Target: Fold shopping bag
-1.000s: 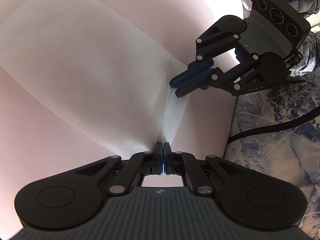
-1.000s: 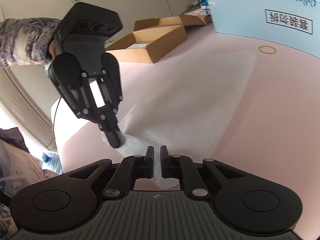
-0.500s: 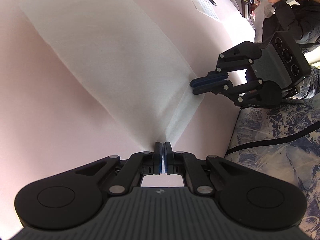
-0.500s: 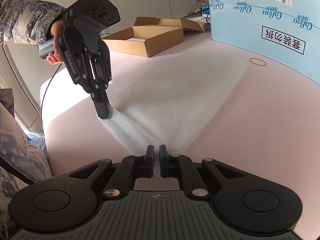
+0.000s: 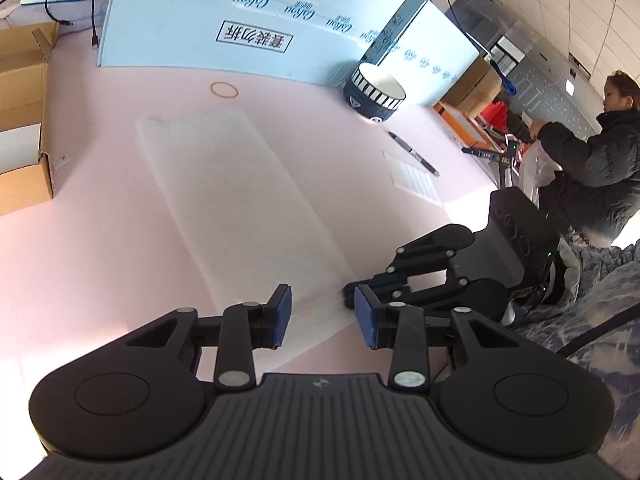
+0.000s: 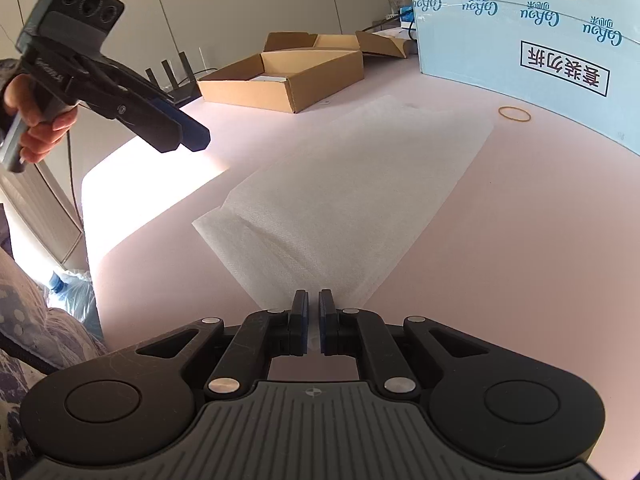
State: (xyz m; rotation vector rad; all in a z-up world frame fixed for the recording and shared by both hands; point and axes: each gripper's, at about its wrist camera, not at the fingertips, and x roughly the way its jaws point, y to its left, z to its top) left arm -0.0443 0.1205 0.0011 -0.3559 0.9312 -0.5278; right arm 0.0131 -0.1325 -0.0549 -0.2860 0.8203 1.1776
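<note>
A white non-woven shopping bag (image 5: 240, 200) lies flat as a long strip on the pink table (image 5: 100, 240). My left gripper (image 5: 322, 304) hovers above the bag's near end. Its jaws are opening, and nothing is pressed between the blue pads. In the right wrist view the left gripper (image 6: 188, 136) hangs in the air to the left, clear of the bag (image 6: 360, 200). My right gripper (image 6: 313, 304) is shut on the bag's near edge, with a sliver of fabric between its pads. The left wrist view shows the right gripper (image 5: 352, 292) pinching the bag's near right corner.
An open cardboard box (image 6: 288, 76) stands at the far left of the table. A large light-blue carton (image 5: 240, 20) closes the back. A rubber band (image 5: 224, 90), a striped bowl (image 5: 376, 92), a pen (image 5: 412, 152) and a paper card (image 5: 416, 180) lie nearby. A person (image 5: 592, 168) sits at the right.
My left gripper let go of the bag's corner, opened, rose and swung away to the left. The released corner now lies flat. My right gripper kept its hold in place.
</note>
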